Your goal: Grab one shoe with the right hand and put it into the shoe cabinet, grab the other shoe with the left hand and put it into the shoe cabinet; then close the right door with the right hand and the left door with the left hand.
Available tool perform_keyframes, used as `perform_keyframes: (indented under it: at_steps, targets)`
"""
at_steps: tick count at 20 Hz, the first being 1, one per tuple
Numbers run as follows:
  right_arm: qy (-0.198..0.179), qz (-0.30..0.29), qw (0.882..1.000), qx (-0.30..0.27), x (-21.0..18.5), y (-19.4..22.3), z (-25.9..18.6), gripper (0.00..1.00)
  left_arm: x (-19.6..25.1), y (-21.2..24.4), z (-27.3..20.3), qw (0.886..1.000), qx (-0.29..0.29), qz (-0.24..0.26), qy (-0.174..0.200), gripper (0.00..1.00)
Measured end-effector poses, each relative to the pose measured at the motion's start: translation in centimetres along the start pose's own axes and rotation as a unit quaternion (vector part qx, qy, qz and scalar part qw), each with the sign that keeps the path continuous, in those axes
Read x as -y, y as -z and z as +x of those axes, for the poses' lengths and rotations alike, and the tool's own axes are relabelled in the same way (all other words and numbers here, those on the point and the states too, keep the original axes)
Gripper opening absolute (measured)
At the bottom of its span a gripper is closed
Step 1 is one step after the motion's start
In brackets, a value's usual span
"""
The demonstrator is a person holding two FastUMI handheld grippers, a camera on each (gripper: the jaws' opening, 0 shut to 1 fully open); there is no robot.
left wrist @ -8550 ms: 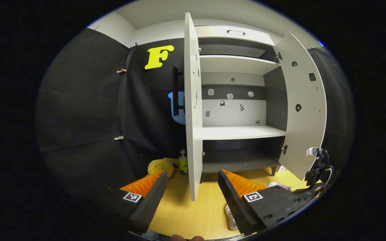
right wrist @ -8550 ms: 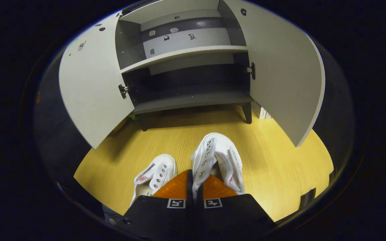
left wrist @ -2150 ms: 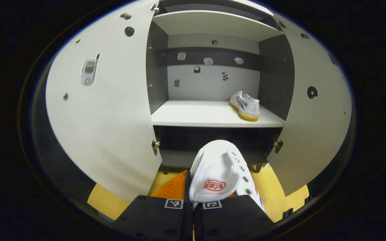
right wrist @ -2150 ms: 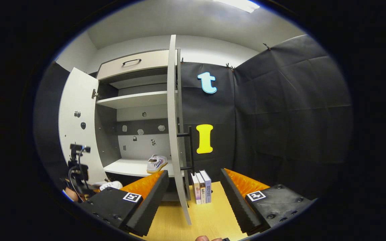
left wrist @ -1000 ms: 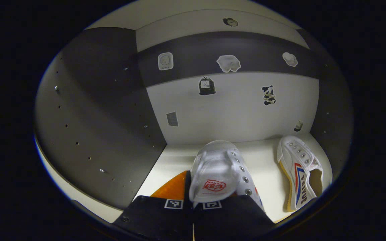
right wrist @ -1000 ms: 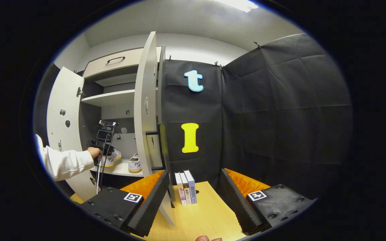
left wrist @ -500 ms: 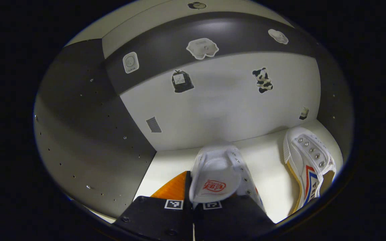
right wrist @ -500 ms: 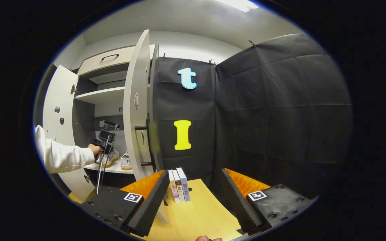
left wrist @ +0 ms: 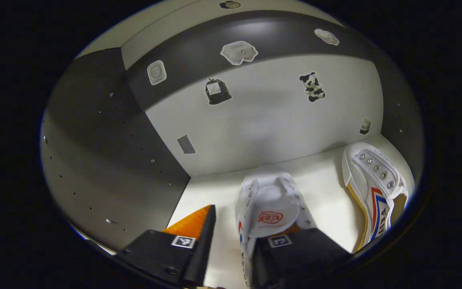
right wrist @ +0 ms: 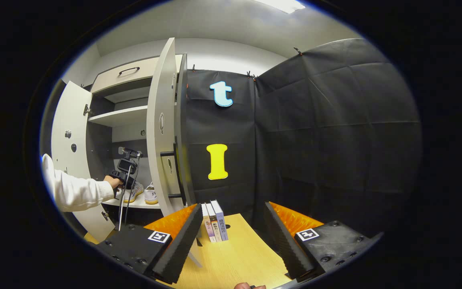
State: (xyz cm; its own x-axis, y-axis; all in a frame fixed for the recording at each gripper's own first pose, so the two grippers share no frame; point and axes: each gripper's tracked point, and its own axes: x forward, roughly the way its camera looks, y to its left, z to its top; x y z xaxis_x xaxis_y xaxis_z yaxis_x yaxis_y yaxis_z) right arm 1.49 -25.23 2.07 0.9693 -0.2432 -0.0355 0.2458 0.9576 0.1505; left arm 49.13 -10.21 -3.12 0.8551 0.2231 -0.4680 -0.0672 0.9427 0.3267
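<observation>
At lower centre the left gripper (left wrist: 231,245), jaws spread, was releasing the second shoe (left wrist: 269,200) on the cabinet shelf (left wrist: 211,192); withdrawal came next, then the doors

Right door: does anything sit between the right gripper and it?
Nothing visible. In the right gripper view the open right gripper faces the right door, which stands ajar just ahead to its left. The books stand on the floor beside the door's lower edge, near the path but not across it.
</observation>
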Motion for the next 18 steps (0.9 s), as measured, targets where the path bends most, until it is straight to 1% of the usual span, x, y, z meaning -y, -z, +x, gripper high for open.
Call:
perform_keyframes:
  at_steps: [1,2,3,5,6,7,10,13,15,18]
  targets:
    - [-0.003,0.001,1.000,0.000,-0.2,0.0,0.0,0.98,-0.2,-0.3,-0.5,1.000,0.008,0.003,0.001,0.72]
    - [-0.006,0.003,1.000,0.000,-0.4,0.0,-0.1,0.98,-0.3,-0.3,-1.0,1.000,0.014,0.001,0.005,0.77]
    - [-0.009,0.006,1.000,-0.001,-0.6,0.0,-0.1,0.98,-0.5,-0.3,-1.6,1.000,0.021,-0.003,0.008,0.87]
    - [-0.015,0.011,1.000,-0.001,-1.0,-0.1,-0.2,0.98,-0.9,0.0,-2.8,0.999,0.036,-0.023,0.019,0.92]
    - [-0.020,0.012,1.000,-0.001,-1.3,-0.1,-0.2,0.98,-1.1,0.2,-3.5,0.998,0.047,-0.034,0.025,0.93]
    - [-0.023,0.011,1.000,-0.003,-1.4,-0.2,-0.1,0.98,-1.4,0.1,-4.3,0.997,0.059,-0.043,0.030,0.96]
    - [-0.029,0.012,0.999,-0.006,-1.7,-0.2,-0.2,0.98,-2.0,-0.5,-7.2,0.993,0.093,-0.063,0.048,0.96]
    - [-0.036,0.013,0.999,-0.013,-2.0,-0.1,-0.1,0.98,-2.8,-1.3,-11.1,0.986,0.133,-0.080,0.061,0.96]
    - [-0.040,0.011,0.999,-0.019,-2.0,-0.1,0.2,0.98,-2.9,-1.5,-14.6,0.979,0.159,-0.100,0.081,0.96]
    - [-0.047,0.016,0.998,-0.029,-1.9,-0.3,1.2,0.98,-3.8,-1.8,-21.2,0.964,0.217,-0.119,0.097,0.96]
